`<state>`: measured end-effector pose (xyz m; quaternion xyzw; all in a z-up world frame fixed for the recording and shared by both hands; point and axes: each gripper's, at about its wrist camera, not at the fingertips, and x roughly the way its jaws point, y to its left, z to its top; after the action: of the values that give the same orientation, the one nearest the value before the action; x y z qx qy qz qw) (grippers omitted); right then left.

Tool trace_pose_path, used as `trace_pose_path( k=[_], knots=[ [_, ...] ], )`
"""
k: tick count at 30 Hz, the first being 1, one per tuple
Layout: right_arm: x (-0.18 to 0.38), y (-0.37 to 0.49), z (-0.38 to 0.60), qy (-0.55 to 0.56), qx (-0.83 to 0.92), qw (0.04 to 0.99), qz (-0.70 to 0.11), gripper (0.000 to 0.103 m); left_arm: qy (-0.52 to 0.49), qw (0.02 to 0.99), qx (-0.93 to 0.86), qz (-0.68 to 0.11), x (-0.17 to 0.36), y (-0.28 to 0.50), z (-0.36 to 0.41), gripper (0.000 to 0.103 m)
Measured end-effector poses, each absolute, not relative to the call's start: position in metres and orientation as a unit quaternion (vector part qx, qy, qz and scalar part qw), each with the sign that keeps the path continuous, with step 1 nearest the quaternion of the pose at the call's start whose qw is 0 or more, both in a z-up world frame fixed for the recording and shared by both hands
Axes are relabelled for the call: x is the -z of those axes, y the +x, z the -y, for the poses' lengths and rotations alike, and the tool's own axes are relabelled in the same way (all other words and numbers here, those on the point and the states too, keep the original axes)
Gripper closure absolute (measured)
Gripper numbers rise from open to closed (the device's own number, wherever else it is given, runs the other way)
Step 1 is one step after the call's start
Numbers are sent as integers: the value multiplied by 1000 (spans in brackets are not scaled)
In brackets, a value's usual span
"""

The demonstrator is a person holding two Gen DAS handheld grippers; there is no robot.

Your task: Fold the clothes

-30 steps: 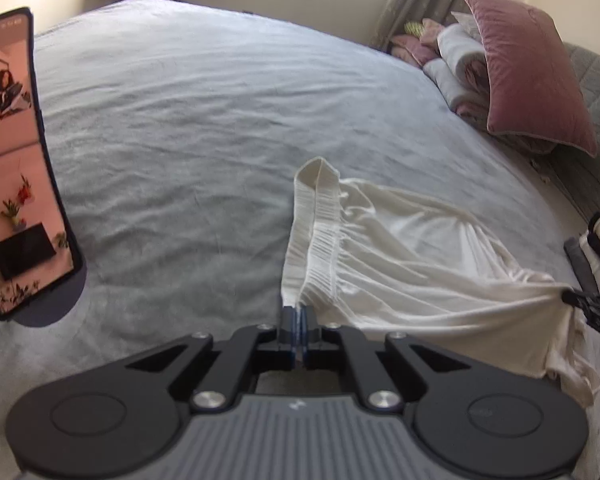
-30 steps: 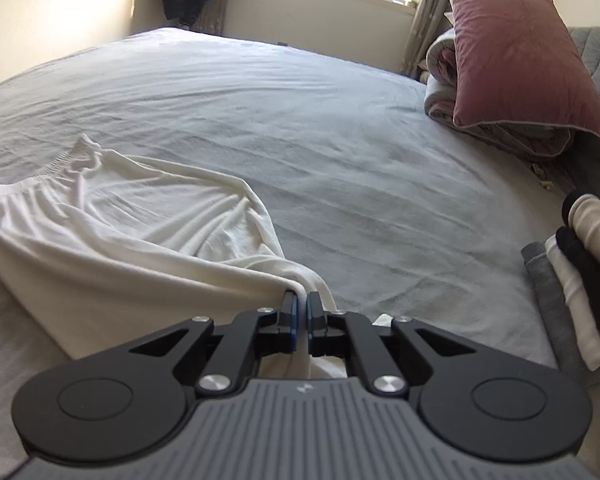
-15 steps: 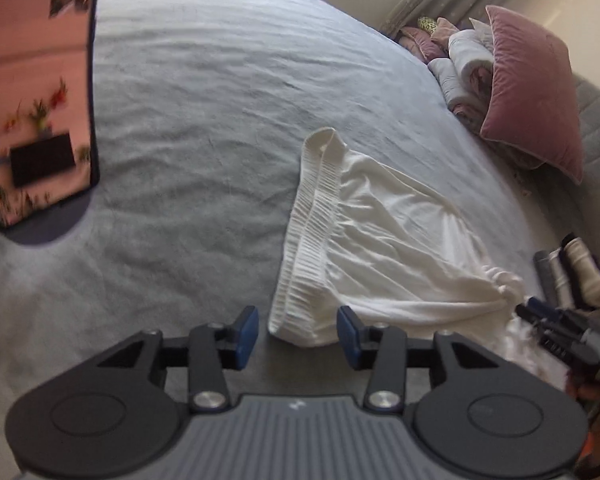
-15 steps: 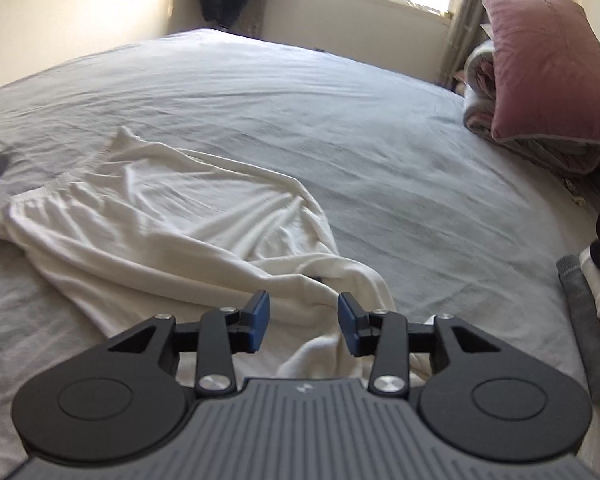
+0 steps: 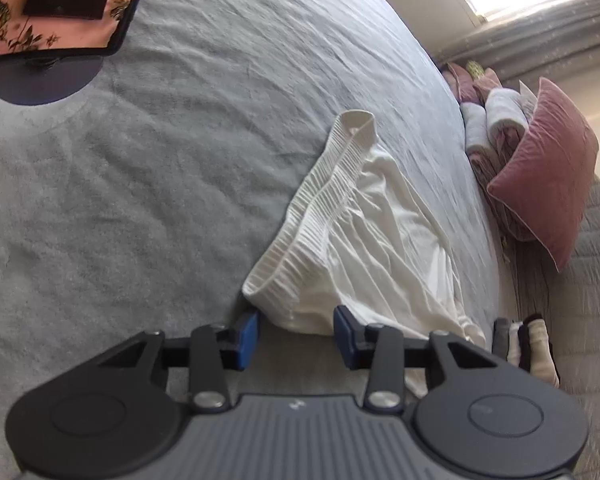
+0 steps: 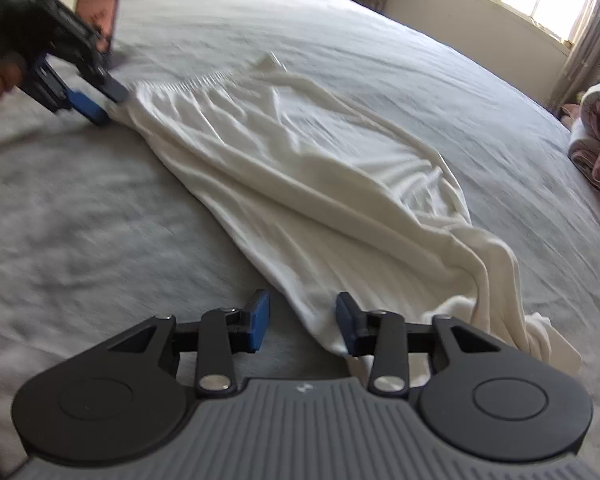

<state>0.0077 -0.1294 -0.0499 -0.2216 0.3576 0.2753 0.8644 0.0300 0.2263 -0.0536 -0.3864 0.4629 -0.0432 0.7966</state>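
The grey bed [image 5: 148, 184] fills both views. On it a white garment [image 6: 300, 184] lies stretched out but rumpled, its ribbed waistband [image 5: 320, 200] at the left end and its bunched hem at the near right. No fold is made yet; by the look of it, the whole folding is left. A stack of folded clothes [image 5: 524, 344] at the bed's right edge suggests other pieces are done. The left gripper [image 5: 296, 334] is closing around the waistband's near corner, pads not yet pressing. The right gripper [image 6: 302, 322] is closing over the garment's near edge, likewise unclamped.
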Motion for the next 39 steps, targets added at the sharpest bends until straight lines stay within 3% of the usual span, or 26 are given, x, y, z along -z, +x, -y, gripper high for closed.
trace_pose_path(
  k=[2, 15, 29, 30, 32, 34, 36, 37, 39],
  knots=[
    [47, 11, 130, -213, -274, 865, -363, 102, -373, 805, 31, -461, 51, 30, -224, 93],
    [-5, -23, 159, -93, -401, 825, -387, 102, -277, 839, 82, -461, 6, 7, -246, 98],
    [38, -42, 123, -148, -453, 741, -473, 101, -112, 824, 129, -540, 35, 4, -232, 101],
    [38, -41, 121, -148, -453, 740, -475, 101, -118, 823, 132, -539, 36, 4, -234, 99],
    [34, -39, 121, -137, -456, 741, -472, 89, -136, 821, 141, -536, 36, 4, -239, 94],
    [29, -36, 123, -119, -458, 746, -468, 82, -161, 817, 154, -532, 37, 3, -245, 81],
    [23, -30, 124, -98, -451, 757, -464, 63, -190, 812, 167, -525, 36, 1, -249, 58],
    [20, -25, 124, -85, -446, 763, -460, 57, -200, 812, 170, -521, 35, 1, -251, 55],
    [12, -12, 119, -56, -431, 776, -457, 57, -219, 813, 172, -512, 33, 1, -256, 45]
  ],
)
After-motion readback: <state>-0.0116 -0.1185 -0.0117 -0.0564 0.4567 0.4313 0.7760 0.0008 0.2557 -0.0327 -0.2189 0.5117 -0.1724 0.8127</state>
